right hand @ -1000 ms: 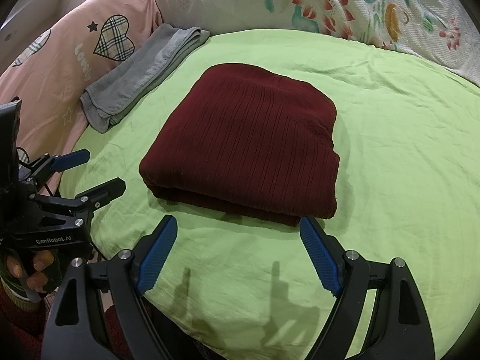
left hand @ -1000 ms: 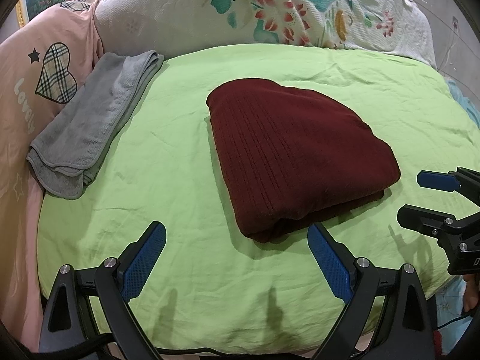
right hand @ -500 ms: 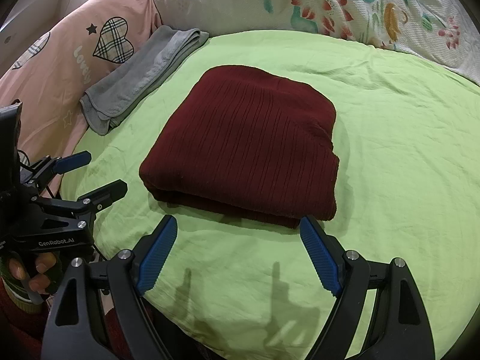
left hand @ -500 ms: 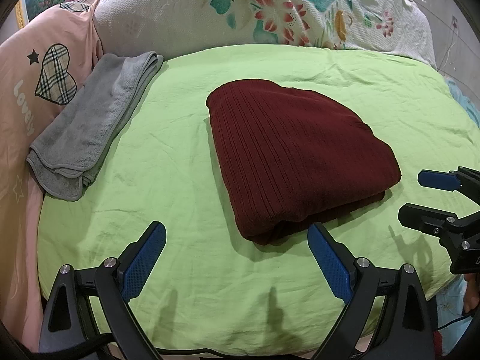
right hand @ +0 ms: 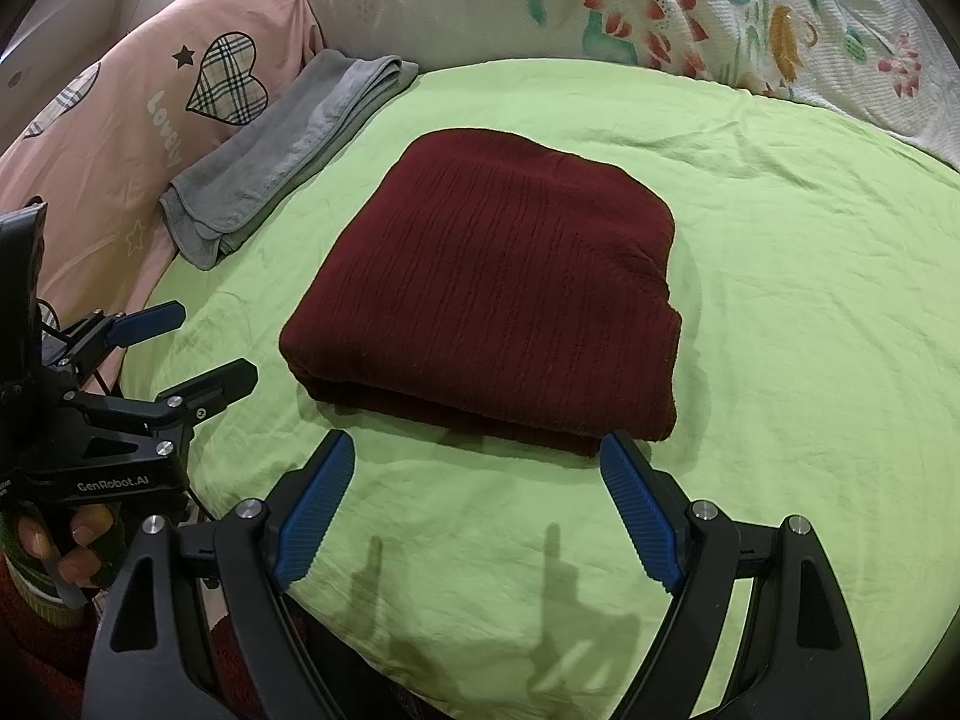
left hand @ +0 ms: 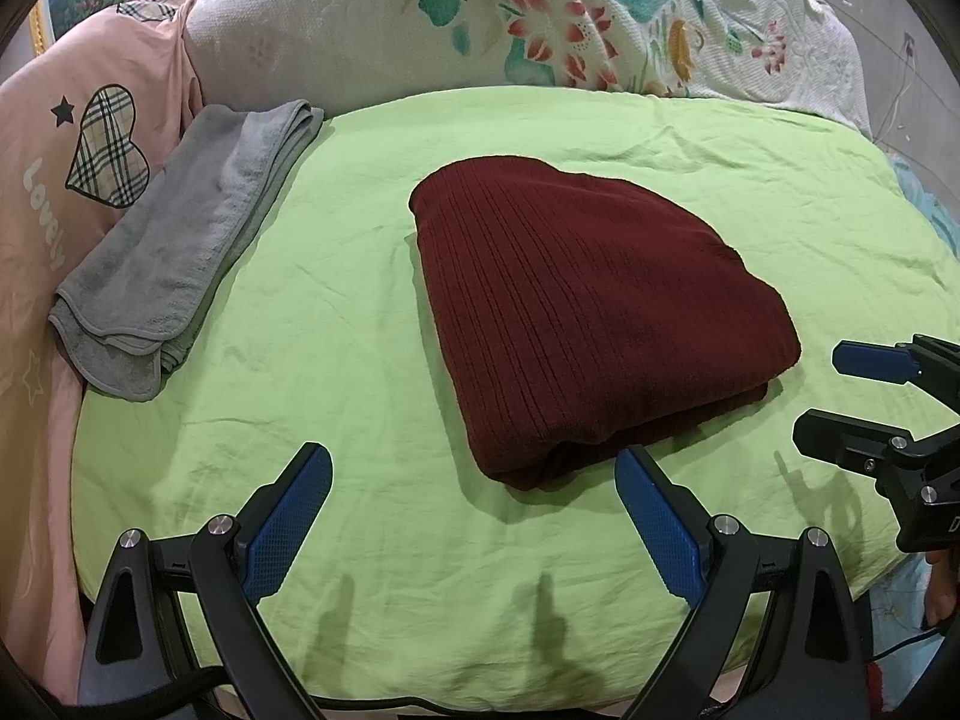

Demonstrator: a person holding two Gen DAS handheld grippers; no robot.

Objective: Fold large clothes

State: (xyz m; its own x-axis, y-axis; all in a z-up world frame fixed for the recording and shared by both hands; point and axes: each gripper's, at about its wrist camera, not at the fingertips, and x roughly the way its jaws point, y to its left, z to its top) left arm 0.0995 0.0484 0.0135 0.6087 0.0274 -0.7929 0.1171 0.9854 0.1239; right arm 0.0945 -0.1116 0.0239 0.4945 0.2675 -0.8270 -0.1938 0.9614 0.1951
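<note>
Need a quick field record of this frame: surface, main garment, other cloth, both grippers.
surface: green sheet on a bed
garment: dark red knit, folded into a compact stack, lying flat mid-sheet
other cloth: grey towel, folded, at the sheet's left edge, apart from the knit
left gripper: open, empty, short of the knit's near edge
right gripper: open, empty, near the knit's front edge

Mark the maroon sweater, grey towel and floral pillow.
maroon sweater (left hand: pixel 576 300), left wrist view, middle of top layer.
grey towel (left hand: pixel 174 252), left wrist view, top face.
floral pillow (right hand: pixel 660 6), right wrist view, flower print.
</note>
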